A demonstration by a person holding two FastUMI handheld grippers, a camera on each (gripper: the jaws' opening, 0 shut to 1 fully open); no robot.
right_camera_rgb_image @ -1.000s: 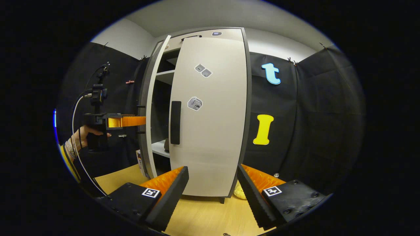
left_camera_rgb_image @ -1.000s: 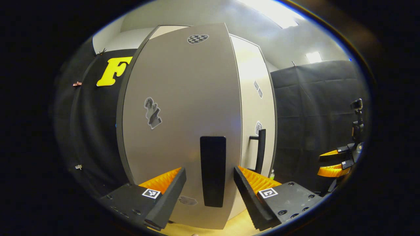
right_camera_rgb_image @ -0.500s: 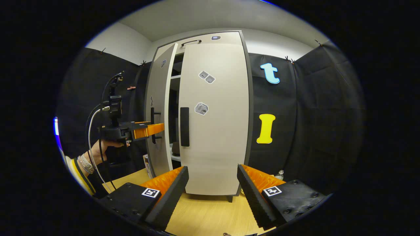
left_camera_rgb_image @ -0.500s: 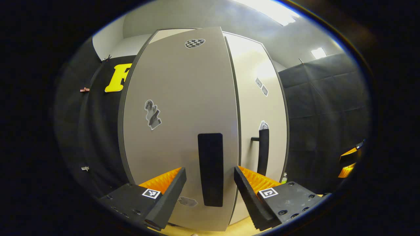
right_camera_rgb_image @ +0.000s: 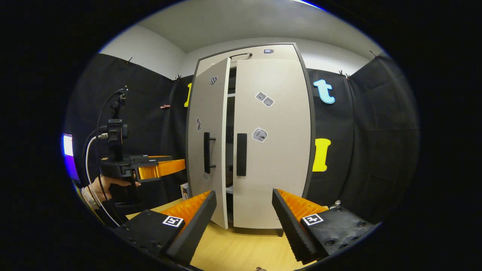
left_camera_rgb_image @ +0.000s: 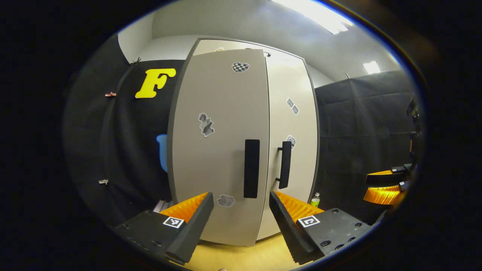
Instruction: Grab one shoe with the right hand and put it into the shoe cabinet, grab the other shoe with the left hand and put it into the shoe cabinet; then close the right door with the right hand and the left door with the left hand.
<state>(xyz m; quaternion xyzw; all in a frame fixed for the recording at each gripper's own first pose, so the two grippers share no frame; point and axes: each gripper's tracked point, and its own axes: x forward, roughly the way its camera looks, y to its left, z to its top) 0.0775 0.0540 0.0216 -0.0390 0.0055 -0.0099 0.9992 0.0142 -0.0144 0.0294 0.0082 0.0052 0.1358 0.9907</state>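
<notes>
A tall pale shoe cabinet point(right_camera_rgb_image: 263, 52) is standing ahead of both grippers on a light wooden floor point(right_camera_rgb_image: 241, 250). The left gripper point(left_camera_rgb_image: 241, 222) is facing the left door point(left_camera_rgb_image: 218, 150) with its jaws released and empty, the door's black handle point(left_camera_rgb_image: 251, 168) sitting just above the gap between them. The right gripper point(right_camera_rgb_image: 244, 222) is hanging back, jaws also spread and holding nothing, with the right door point(right_camera_rgb_image: 273, 150) straight ahead beyond them and apparently shut. From the right gripper view, the left door is standing slightly ajar, a dark slit showing between the doors. The shoes are presumably inside; I cannot see them clearly. This looks like the final step: the left door likely needs one more push flat against its face. There is open floor beneath both sets of jaws, and black cloth walls are closing in either side.
</notes>
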